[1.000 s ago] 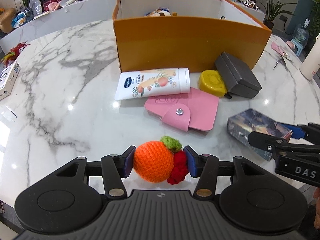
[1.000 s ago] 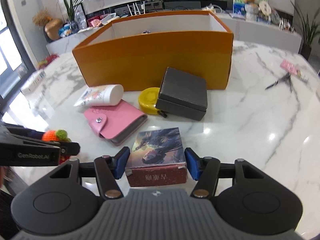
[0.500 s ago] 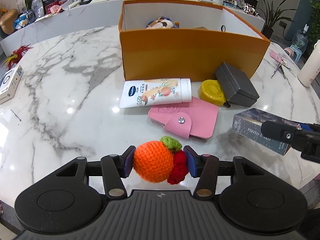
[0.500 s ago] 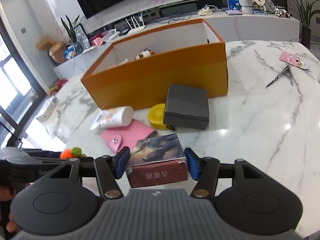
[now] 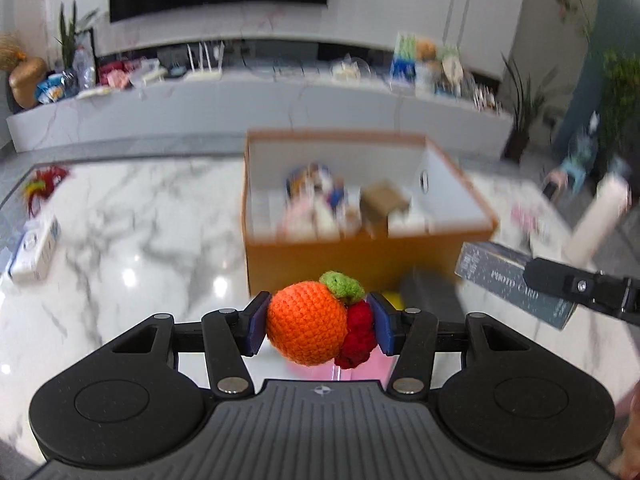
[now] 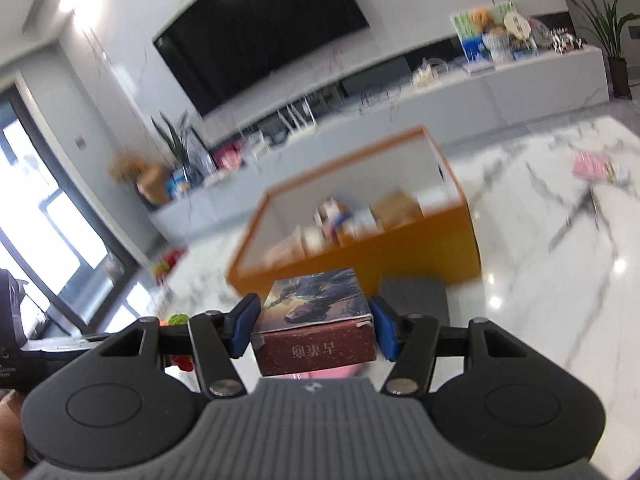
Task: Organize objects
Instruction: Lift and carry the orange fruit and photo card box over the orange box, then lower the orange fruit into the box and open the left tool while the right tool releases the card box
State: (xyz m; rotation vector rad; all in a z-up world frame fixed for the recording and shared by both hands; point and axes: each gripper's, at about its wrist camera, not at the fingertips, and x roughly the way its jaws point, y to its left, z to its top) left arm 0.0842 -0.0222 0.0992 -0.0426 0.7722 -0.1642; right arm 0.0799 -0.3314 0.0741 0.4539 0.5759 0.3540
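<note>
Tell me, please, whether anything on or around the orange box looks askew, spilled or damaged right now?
Nothing stands out. The orange box sits upright on the marble table; its contents are too blurred to judge. The left gripper squarely clamps the crochet orange, and the right gripper clamps the card box.

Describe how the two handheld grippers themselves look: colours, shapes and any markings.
Both the left gripper and the right gripper are matte black, with blue pads on the fingers, silver rivets on the linkage bars, two round discs on rounded housings and a ribbed grey centre plate bearing a small emblem. No cables or sleeves show.
</note>
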